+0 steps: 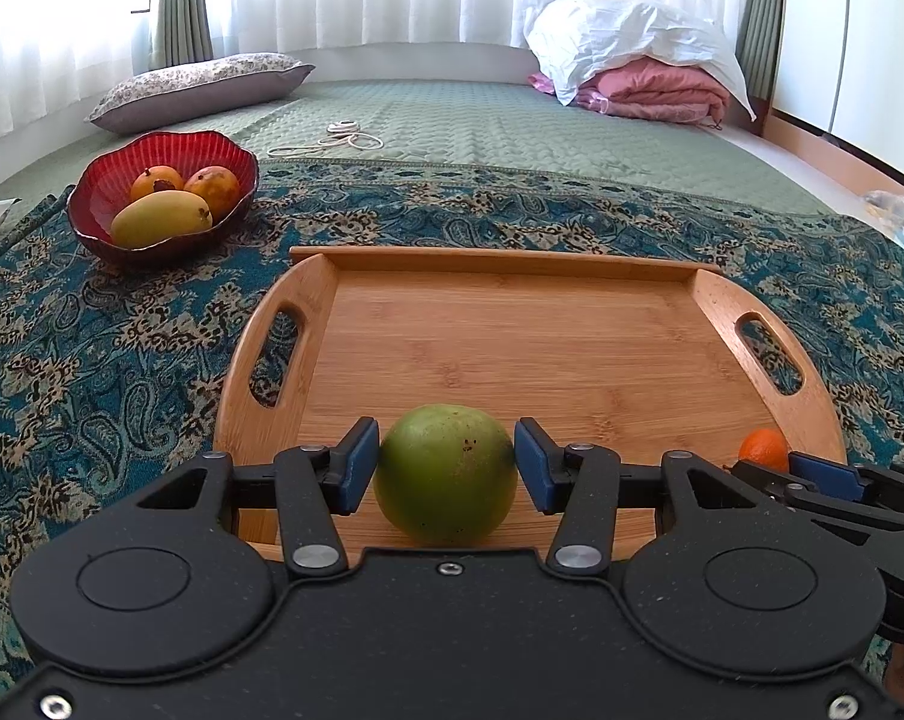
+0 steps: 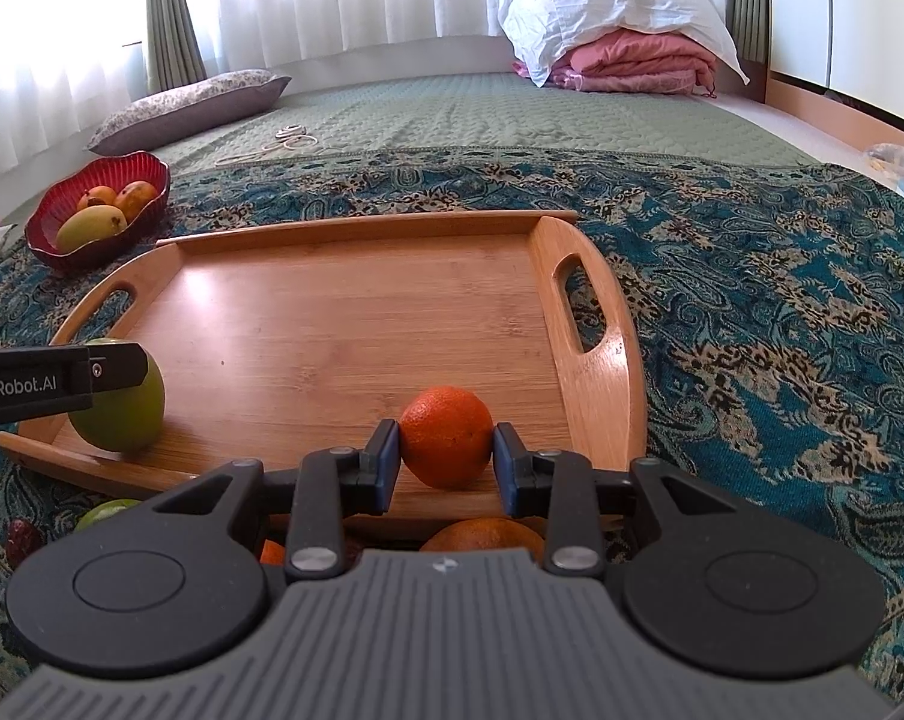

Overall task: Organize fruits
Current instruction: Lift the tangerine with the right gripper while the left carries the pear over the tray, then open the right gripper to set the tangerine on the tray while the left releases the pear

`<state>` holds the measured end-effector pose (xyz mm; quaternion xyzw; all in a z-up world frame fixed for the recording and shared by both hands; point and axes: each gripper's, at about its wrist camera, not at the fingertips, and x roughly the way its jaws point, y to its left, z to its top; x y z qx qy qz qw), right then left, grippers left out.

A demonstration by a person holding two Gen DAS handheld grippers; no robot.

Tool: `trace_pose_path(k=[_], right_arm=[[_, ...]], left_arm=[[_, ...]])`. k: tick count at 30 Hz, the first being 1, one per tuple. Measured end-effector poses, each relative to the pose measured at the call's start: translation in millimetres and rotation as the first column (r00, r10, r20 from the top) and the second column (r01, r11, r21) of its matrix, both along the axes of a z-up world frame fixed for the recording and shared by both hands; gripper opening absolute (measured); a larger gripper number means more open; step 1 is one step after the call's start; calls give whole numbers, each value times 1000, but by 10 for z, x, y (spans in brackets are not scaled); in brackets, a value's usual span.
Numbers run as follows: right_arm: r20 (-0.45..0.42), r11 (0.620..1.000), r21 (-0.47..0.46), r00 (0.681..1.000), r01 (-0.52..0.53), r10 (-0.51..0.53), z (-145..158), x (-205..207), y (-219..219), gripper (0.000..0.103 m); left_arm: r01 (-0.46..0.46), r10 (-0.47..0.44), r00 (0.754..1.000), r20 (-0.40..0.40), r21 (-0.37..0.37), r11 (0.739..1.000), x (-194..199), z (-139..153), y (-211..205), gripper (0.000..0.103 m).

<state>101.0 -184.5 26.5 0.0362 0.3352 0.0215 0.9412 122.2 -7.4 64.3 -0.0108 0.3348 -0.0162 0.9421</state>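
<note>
While closed on green fruit point(image 1: 446, 474), left tongs point(image 1: 446, 471) at tray point(image 1: 512, 348) near edge; right tongs point(image 2: 446, 450) pinching orange point(image 2: 446, 444) there. Mangoes point(image 1: 164, 210) already in bowl point(image 1: 92, 186); more fruit point(image 2: 482, 534) waiting below.

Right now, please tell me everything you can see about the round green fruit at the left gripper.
The round green fruit has smooth, yellowish-green skin with small dark specks. It sits whole on the near part of the wooden tray, between the blue pads of the left gripper, which touch its sides.
</note>
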Motion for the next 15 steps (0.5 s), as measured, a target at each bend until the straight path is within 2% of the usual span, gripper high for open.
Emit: trace_pose_path(k=[5, 7, 9, 12, 14, 15], right_arm=[[0, 1000, -7, 1000, -2, 2, 1, -3, 14, 40], [-1, 1000, -6, 1000, -3, 3, 0, -1, 15, 47], [-1, 1000, -7, 1000, -7, 7, -3, -2, 12, 48], [-2, 1000, -12, 1000, -13, 13, -11, -14, 14, 49], [-5, 1000, -14, 1000, -17, 17, -17, -23, 22, 56], [-4, 1000, -18, 1000, -16, 16, -17, -30, 27, 56]], left_arm=[[0, 0, 1000, 0, 0, 1000, -1, 0, -1, 48], [0, 0, 1000, 0, -1, 1000, -3, 0, -1, 48], [-1, 1, 1000, 3, -4, 1000, -7, -2, 8, 48], [-2, 2, 1000, 9, 5, 1000, -27, -6, 11, 52], [0, 0, 1000, 6, 5, 1000, -43, -14, 25, 55], [0, 0, 1000, 5, 4, 1000, -51, -18, 32, 58]])
